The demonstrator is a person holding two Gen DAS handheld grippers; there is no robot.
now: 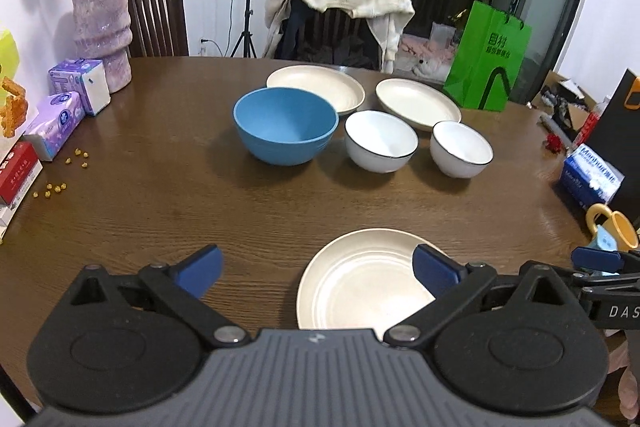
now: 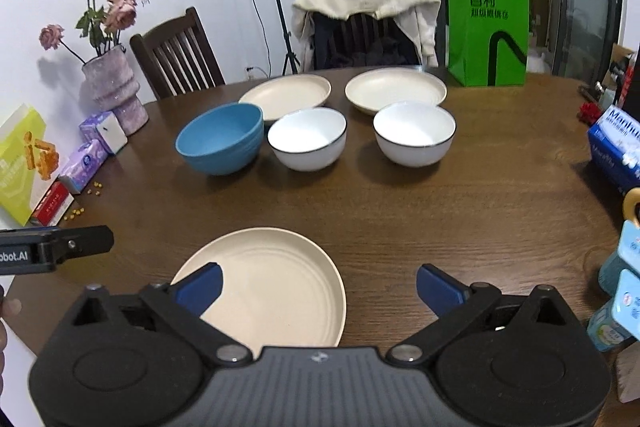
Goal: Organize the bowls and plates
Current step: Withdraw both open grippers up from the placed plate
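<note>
Both tongs hang spread and empty above the table's near edge, tilted down over a cream plate (image 2: pixel 276 287) lying there. Only the left view shows the right tongs (image 1: pixel 592 259) at its right edge. A blue bowl (image 1: pixel 285 125), two white bowls and two cream plates sit toward the far edge

On the round brown wooden table (image 2: pixel 400 211), 1 cream plate (image 2: pixel 272 291) lies nearest. Behind it stand the blue bowl (image 2: pixel 220 139) leftmost and 2 white bowls (image 2: pixel 307 139) (image 2: pixel 414 134) to its right, with 2 cream plates (image 2: pixel 286 95) (image 2: pixel 395 90) farther behind.
</note>
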